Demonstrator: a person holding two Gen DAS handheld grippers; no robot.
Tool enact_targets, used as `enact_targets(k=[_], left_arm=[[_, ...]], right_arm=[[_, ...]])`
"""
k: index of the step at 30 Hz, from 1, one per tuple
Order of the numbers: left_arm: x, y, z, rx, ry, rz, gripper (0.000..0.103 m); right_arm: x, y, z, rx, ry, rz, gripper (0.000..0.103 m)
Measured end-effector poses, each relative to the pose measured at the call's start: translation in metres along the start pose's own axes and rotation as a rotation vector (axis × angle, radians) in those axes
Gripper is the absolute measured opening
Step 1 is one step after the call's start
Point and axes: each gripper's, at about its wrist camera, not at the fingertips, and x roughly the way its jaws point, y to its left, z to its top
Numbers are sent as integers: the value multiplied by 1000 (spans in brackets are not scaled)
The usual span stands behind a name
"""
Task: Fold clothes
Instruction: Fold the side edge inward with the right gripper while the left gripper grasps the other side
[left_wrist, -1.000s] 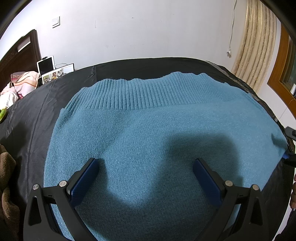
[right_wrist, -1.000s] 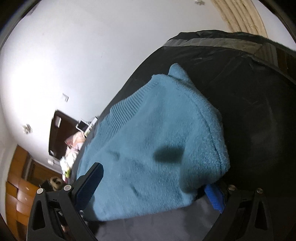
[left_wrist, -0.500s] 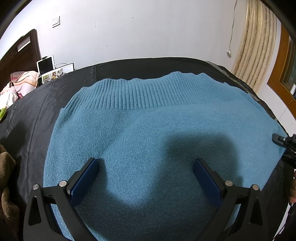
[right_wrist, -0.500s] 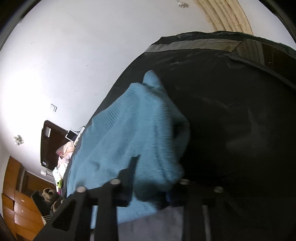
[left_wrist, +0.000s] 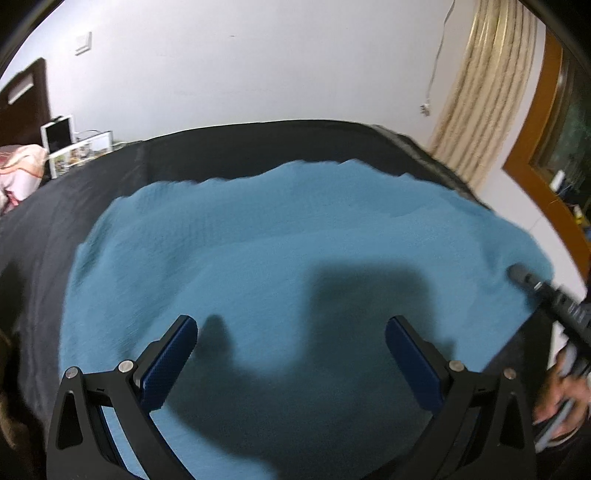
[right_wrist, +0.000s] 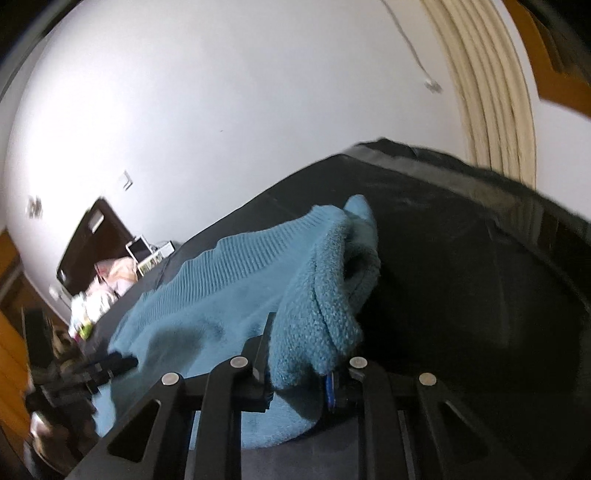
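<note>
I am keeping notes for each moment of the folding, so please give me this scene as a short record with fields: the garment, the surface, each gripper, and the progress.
garment: teal knitted sweater, spread out, ribbed band at the far edge
surface: black cloth cover under the sweater
left gripper: open, jaws wide apart above the sweater, nothing between them
right gripper: jaws closing, pinching a bunched edge of the sweater, which looks raised off the cover
progress: one edge gripped; no fold laid over yet
background: white wall, cream curtain
</note>
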Motion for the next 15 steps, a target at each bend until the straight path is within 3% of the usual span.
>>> enact_targets(k=[7, 15], left_arm=[[20, -42, 49, -38, 93, -212, 102], [33, -106, 88, 62, 153, -324, 102]], right_arm=[[-3, 6, -6, -45, -26, -4, 21], [-10, 41, -13, -237, -96, -28, 19]])
